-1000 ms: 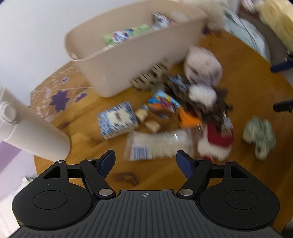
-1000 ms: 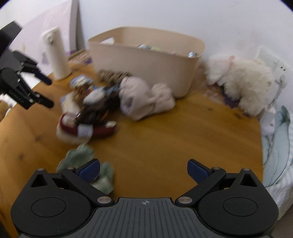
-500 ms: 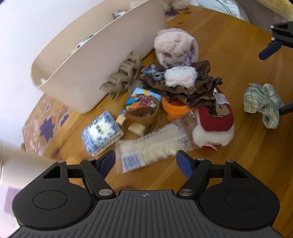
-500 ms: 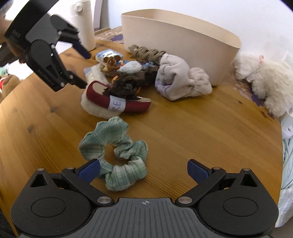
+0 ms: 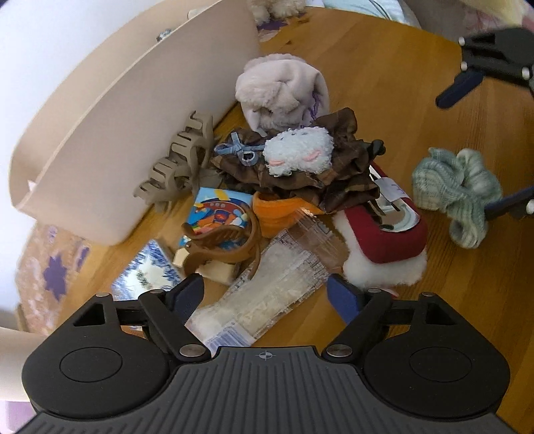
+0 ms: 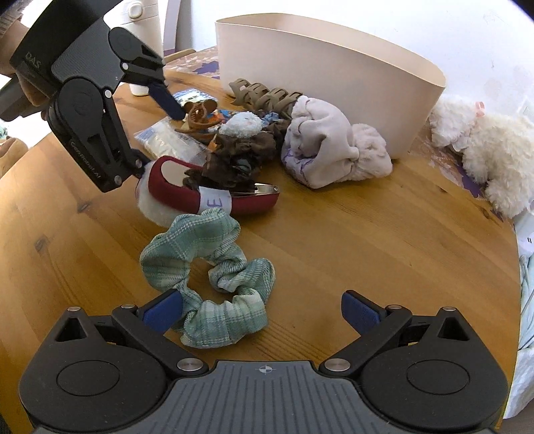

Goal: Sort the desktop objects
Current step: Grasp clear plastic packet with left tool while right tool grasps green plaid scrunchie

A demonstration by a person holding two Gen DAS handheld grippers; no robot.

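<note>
My left gripper [image 5: 267, 295] points down over a pile on the round wooden table [image 5: 400, 66]. Its jaws are opening, and a clear packet of white stuff [image 5: 277, 290] lies between the pads, untouched. The pile holds a brown claw clip [image 5: 223, 240], a red furry slipper [image 5: 383, 240], a brown scrunchie [image 5: 333, 173] and a pale fluffy cloth [image 5: 280, 90]. My right gripper [image 6: 262, 310] stands open low over a green plaid scrunchie [image 6: 207, 267], which lies nearer its left pad. The left gripper [image 6: 157, 133] shows in the right wrist view too.
A tall beige bin [image 6: 333, 86] stands behind the pile, with a taupe claw clip [image 6: 263, 95] against its wall. A white plush toy [image 6: 484, 150] lies at the table's right edge, and a white bottle [image 6: 140, 20] stands at the back left.
Both grippers came lower and closer to the table. The left one rolled and now straddles the clear packet, its jaws a little wider. The green scrunchie now lies between the right fingers.
</note>
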